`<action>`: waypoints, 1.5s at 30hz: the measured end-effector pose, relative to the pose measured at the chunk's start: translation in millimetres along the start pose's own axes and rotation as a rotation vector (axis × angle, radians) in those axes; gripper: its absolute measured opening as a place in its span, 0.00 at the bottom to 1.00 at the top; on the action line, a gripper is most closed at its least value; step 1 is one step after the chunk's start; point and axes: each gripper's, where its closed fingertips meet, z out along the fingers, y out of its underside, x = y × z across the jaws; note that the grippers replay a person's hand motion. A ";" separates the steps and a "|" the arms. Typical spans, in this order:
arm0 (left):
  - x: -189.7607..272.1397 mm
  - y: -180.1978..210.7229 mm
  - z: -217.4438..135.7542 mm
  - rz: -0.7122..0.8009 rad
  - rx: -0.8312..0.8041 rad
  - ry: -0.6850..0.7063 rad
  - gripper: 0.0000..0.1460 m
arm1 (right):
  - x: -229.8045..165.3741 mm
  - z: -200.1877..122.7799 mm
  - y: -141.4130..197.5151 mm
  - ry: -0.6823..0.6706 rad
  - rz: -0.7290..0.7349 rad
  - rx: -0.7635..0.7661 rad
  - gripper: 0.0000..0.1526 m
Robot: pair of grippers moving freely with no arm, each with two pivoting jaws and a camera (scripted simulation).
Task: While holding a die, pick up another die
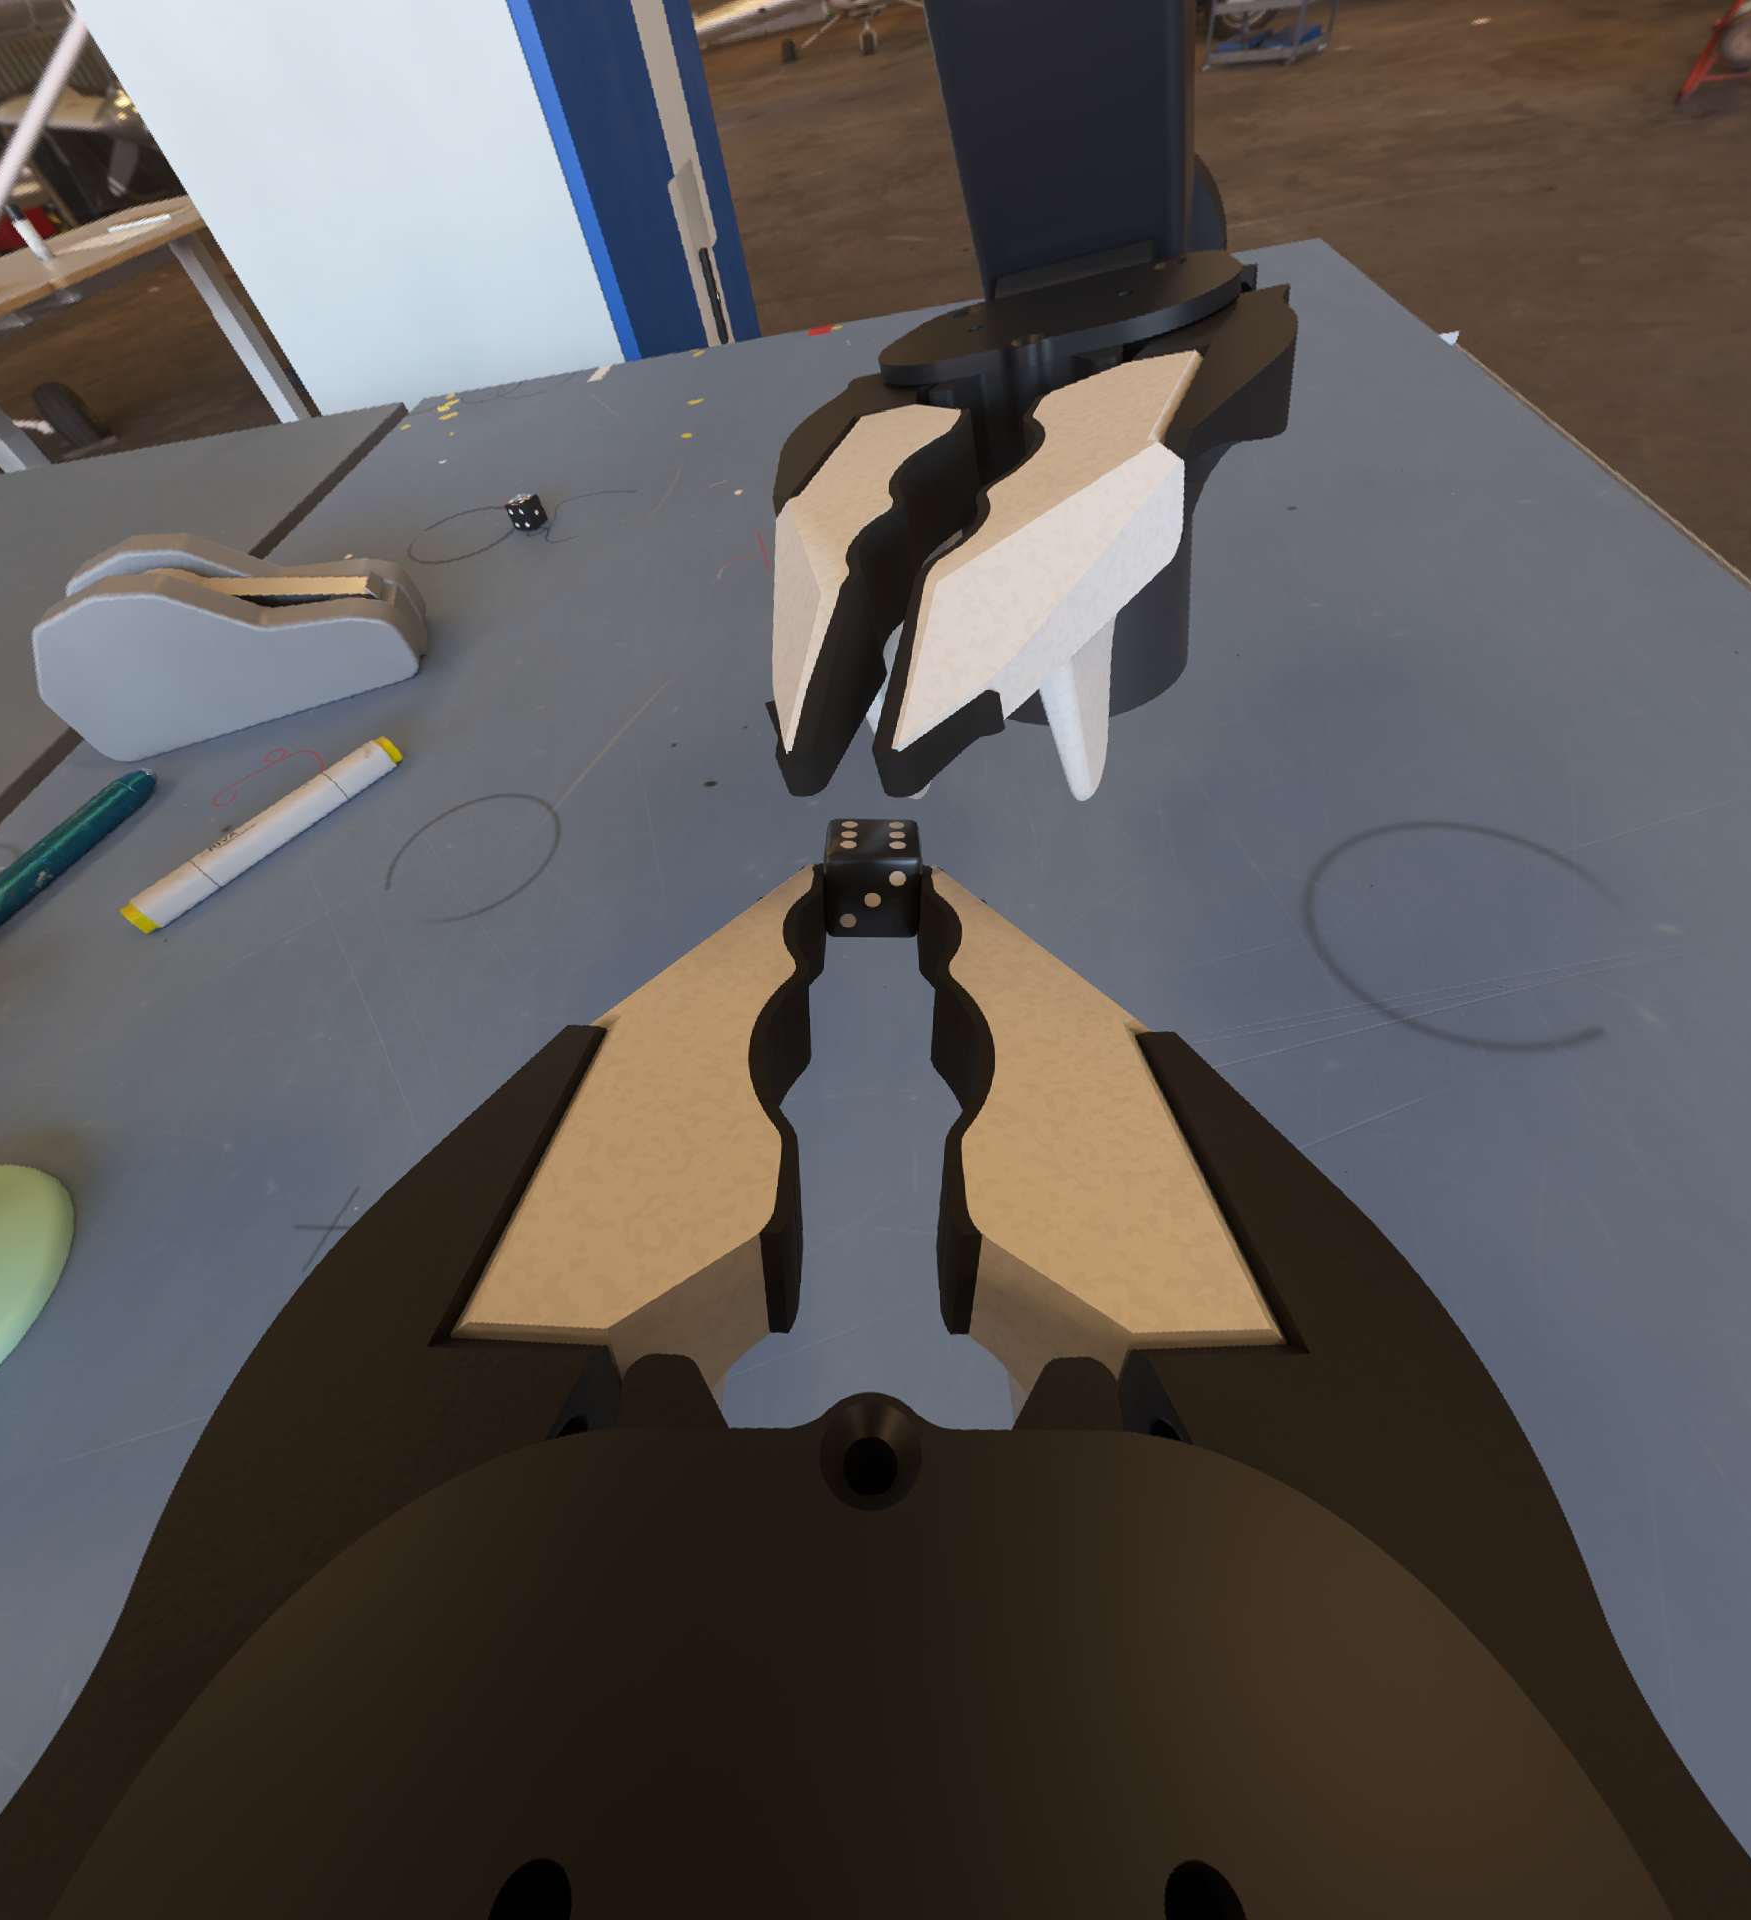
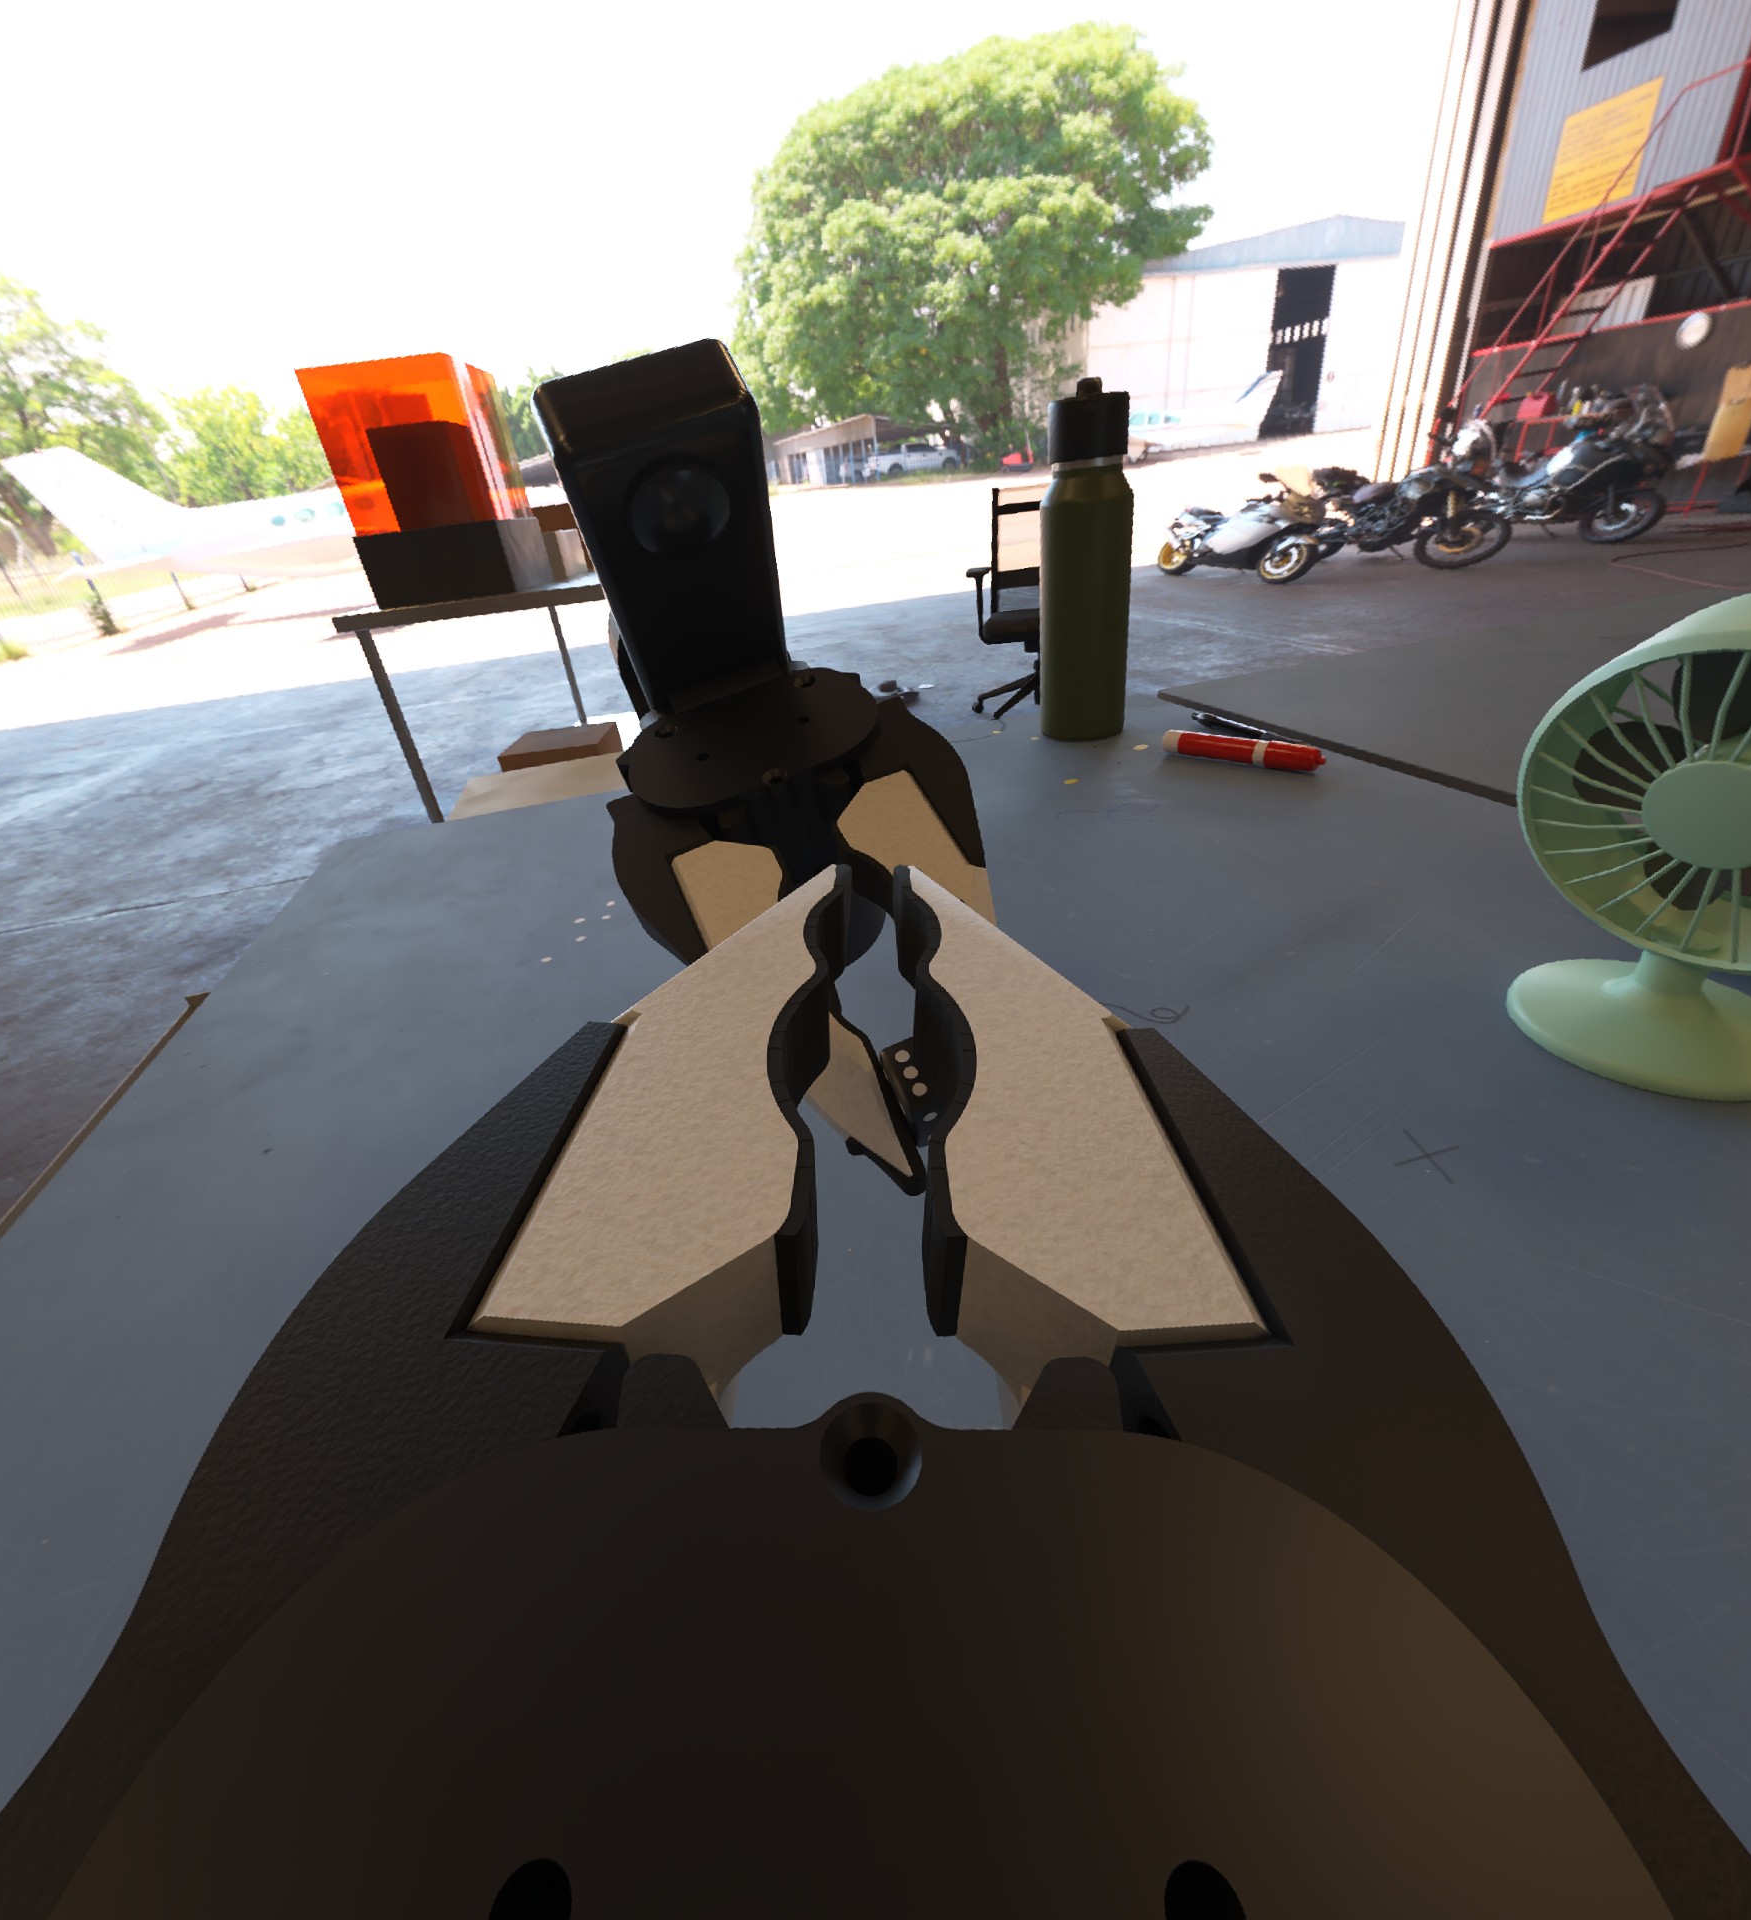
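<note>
The left tool (image 1: 871,883) grips a black die (image 1: 872,878) at its fingertips — the right tool (image 2: 871,883), facing it, is nearly closed and empty — while a second die (image 1: 526,511) rests far off on the tabletop (image 1: 1370,1195).

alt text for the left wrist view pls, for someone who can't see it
The left gripper pinches a black die at its fingertips above a grey table. The right gripper hangs just beyond, fingers close together and pointing down. On the left lie a second die, a white marker, a teal pen and a grey tape dispenser.
</note>
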 end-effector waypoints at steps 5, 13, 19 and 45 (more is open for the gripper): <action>1.2 -0.3 0.2 0.000 0.004 0.021 0.11 | 0.7 -2.2 -1.2 -0.014 0.035 0.011 0.05; -9.1 1.3 -4.9 -0.040 0.028 0.020 0.11 | 8.8 -42.4 -44.7 0.031 0.043 0.176 0.13; -18.7 1.6 -10.5 -0.067 0.041 -0.001 0.11 | 22.7 -111.0 -62.4 0.238 0.023 0.080 0.18; -14.7 3.3 -7.0 -0.064 0.036 0.012 0.11 | 75.1 -243.4 -38.4 0.723 0.169 -0.496 0.24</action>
